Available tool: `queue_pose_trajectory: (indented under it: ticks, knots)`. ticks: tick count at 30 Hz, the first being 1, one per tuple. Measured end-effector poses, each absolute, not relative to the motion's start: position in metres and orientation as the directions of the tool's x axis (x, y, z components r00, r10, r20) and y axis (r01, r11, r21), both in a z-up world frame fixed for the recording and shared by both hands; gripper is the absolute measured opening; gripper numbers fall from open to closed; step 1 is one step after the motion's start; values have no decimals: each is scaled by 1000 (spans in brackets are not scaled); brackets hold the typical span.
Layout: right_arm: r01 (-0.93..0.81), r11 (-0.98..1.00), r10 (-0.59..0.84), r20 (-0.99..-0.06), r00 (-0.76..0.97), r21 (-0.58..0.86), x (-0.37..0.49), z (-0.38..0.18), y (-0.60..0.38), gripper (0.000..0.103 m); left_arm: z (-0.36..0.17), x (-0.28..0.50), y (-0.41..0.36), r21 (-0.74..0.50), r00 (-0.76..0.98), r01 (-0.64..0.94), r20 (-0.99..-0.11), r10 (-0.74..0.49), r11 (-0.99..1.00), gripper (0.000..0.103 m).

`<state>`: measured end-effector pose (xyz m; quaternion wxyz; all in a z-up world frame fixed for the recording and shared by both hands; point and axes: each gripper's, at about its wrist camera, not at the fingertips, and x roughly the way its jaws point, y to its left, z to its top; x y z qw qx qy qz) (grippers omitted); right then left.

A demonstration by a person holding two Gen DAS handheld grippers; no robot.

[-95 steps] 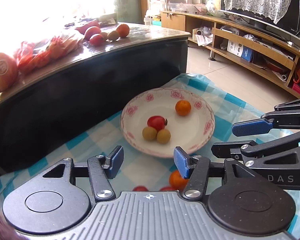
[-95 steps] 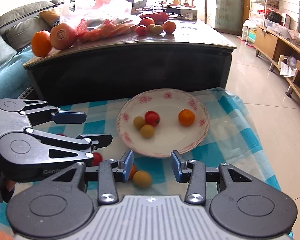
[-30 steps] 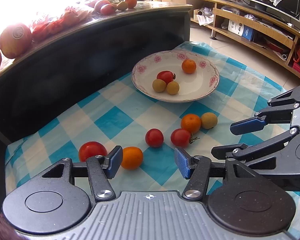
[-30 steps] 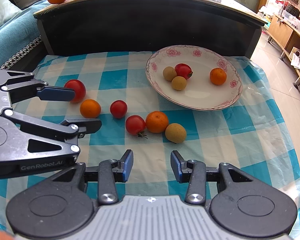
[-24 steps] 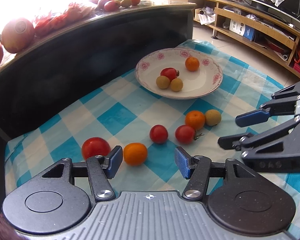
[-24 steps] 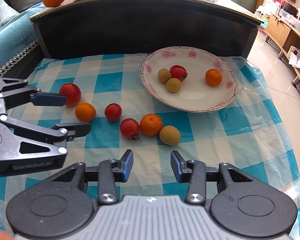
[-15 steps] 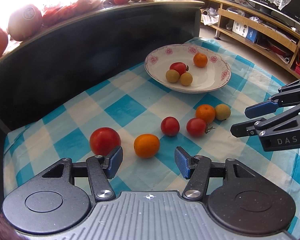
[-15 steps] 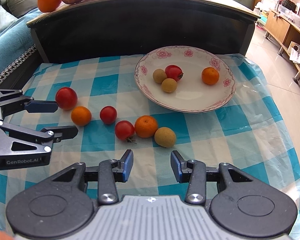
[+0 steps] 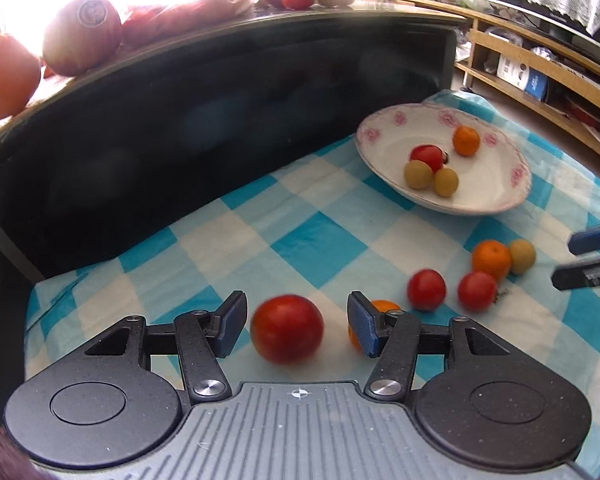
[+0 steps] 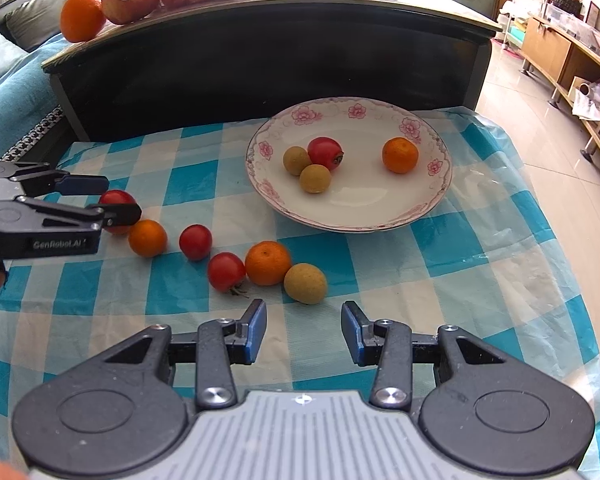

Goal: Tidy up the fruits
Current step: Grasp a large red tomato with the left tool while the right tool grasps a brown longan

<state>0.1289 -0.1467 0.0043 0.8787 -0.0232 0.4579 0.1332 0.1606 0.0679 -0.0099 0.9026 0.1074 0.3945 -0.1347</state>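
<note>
Fruits are lying scattered on a blue-and-white checked plastic cloth [image 10: 460,264] and in a shallow white plate [image 10: 380,216] with pink flowers round its rim. In the plate four are sitting: one glossy red tomato [image 10: 325,153], two dull tan round fruits [image 10: 315,178], and one dimpled orange mandarin [image 10: 400,155] apart from the other three. On the cloth six are lying in a loose row: a large smooth red tomato [image 9: 287,328], an orange mandarin [image 10: 147,237] just beside it, two smaller red tomatoes [image 10: 195,241], another mandarin [image 10: 267,262], and a tan fruit [image 10: 305,283] touching that mandarin. All are roundish, so no long axis is showing; the tomato nearest the right tongs is pointing its dry stem toward the camera.

Left tongs [image 9: 296,326] are standing apart, with the large tomato sitting between the blue pads, touching neither as far as the blurred view is showing. Right tongs [image 10: 303,332] are also standing apart, holding nothing, hovering just short of the tan fruit. Behind the cloth a dark glossy curved counter [image 10: 260,52] is carrying more fruit and a red net bag.
</note>
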Motion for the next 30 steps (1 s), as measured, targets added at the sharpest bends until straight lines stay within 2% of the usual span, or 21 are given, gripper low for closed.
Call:
queue_pose_trajectory:
  ticks: [6, 10, 16, 26, 30]
  knots:
    - [-227, 970, 204, -812, 547, 90, 134, 2, -157, 44, -21, 168, 74, 47, 609, 315, -776, -164, 948, 62]
    - [-220, 968, 225, -805, 549, 121, 142, 0, -161, 44, -28, 166, 71, 63, 594, 334, -789, -158, 940, 62]
    - [-321, 943, 261, -782, 566, 83, 148, -6, -143, 44, -30, 163, 69, 60, 590, 339, -791, -162, 939, 61]
    - [-414, 909, 280, -811, 513, 52, 164, -27, -133, 44, -30, 163, 71, 58, 584, 366, -792, -181, 929, 61]
    - [-415, 909, 273, -807, 524, 39, 162, -28, -133, 38, -31, 164, 73, 52, 582, 379, -790, -194, 924, 63]
